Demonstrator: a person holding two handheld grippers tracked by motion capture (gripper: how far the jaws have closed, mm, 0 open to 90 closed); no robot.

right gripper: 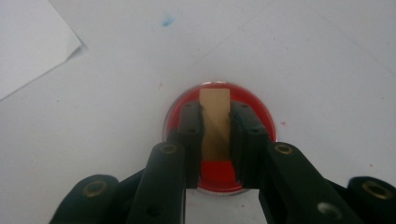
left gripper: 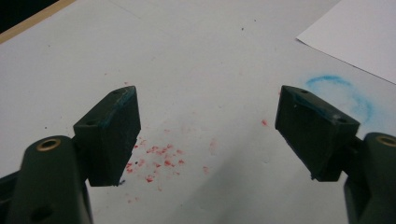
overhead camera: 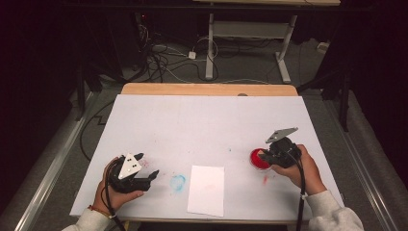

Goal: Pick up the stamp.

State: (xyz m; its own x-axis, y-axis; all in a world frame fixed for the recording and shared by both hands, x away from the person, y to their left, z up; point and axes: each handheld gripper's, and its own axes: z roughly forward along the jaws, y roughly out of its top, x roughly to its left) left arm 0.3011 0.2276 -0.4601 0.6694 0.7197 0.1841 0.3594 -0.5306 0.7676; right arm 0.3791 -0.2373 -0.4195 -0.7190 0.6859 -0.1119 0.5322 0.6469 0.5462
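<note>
Right gripper (right gripper: pixel 217 140) clamps a tan stamp (right gripper: pixel 215 119) over the red pad (right gripper: pixel 217 179) near the table's (overhead camera: pixel 202 110) right edge; press flat, lift straight; left gripper (left gripper: pixel 208 126) gapes empty.

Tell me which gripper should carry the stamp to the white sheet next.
Probably the right gripper: it is shut on the wooden stamp over the red ink dish. The left gripper is open, empty.

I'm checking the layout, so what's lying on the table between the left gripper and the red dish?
In the high view, between the left gripper and the red dish lie a blue smudge ring and a white paper sheet.
</note>
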